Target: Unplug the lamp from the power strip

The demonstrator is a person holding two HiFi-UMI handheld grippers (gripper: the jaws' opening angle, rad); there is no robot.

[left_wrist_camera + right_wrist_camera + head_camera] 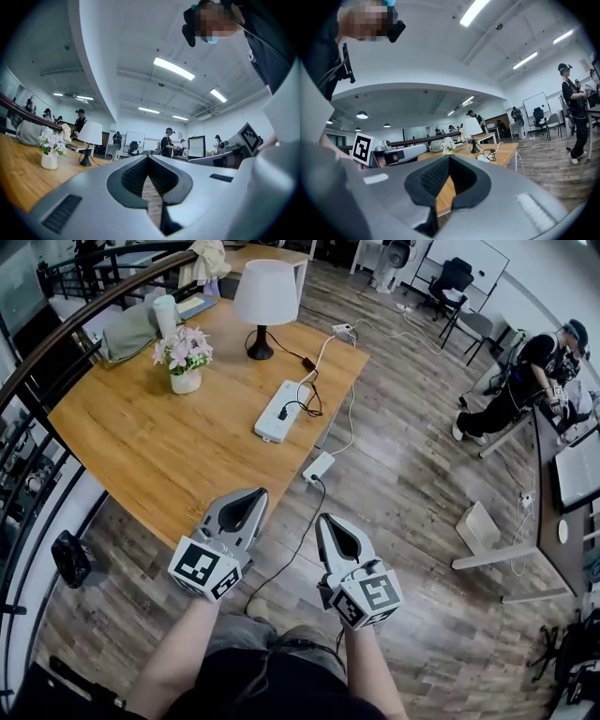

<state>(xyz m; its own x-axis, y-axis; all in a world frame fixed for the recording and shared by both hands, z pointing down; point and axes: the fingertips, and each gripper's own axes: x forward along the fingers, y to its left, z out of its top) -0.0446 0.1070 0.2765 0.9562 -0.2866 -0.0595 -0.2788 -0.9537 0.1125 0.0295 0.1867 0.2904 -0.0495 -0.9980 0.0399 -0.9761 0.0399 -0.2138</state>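
Note:
The lamp (pixel 265 298), with a white shade and a black base, stands at the far side of the wooden table (pixel 141 442). Its black cord runs to a black plug (pixel 283 413) seated in the white power strip (pixel 282 411) near the table's right edge. My left gripper (pixel 255 494) and right gripper (pixel 325 520) hover side by side over the table's near corner, well short of the strip. Both are shut and hold nothing. The lamp (pixel 89 134) appears far off in the left gripper view. The right gripper view shows the lamp (pixel 472 127) with the strip (pixel 483 157) in front of it.
A vase of pink flowers (pixel 184 356) stands left of the strip, with a cup (pixel 166 314) and grey cloth (pixel 127 332) behind it. A white adapter (pixel 319 467) hangs at the table's edge. A railing (pixel 37 362) runs along the left. A person (pixel 521 379) crouches far right.

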